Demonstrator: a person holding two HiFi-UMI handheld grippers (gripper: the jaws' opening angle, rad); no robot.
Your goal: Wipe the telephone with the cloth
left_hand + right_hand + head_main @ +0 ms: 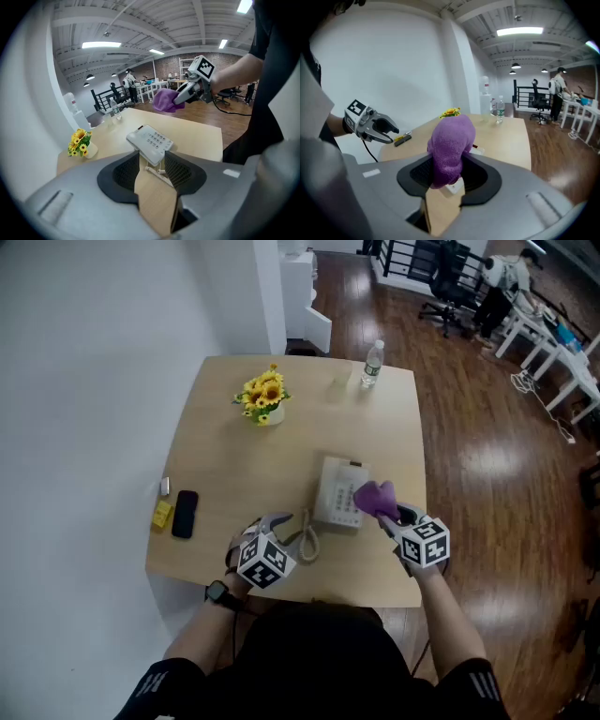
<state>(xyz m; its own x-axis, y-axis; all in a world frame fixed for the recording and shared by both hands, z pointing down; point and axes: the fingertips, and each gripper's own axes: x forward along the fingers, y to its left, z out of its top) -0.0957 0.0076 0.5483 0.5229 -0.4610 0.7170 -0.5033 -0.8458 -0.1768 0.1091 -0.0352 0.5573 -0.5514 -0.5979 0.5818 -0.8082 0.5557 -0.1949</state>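
Noting a white telephone [336,493] lying keypad up on the pale wooden desk [272,460], toward the near right corner, with its coiled cord [307,542] trailing off toward the near edge.

Gripping a purple cloth [376,495] in the right tool [388,517]: clamping the lower part firmly between both jaws, leaving the bulk bunching up past the tips. Holding that cloth over the right side of the telephone. Seemingly hanging just clear of it rather than pressing on it, judging by the left gripper view, though not showing plainly from the head view.

Holding the left tool [284,529] over the near edge of the desk, just left of the cord, with jaws standing wide apart and gripping nothing. Framing the near end of the telephone and a stretch of cord between those jaws in the left gripper view.

Also noting, near the far edge, a small pot of yellow flowers [262,399] toward the left and a clear water bottle [372,364] toward the right corner.

Noting, along the left edge, a flat black object [185,514] lying just beside a small yellow item [162,514], with a tiny pale item [165,486] just beyond them.

Noting, beyond the desk, dark wooden floor [469,456] and an office chair [448,282].
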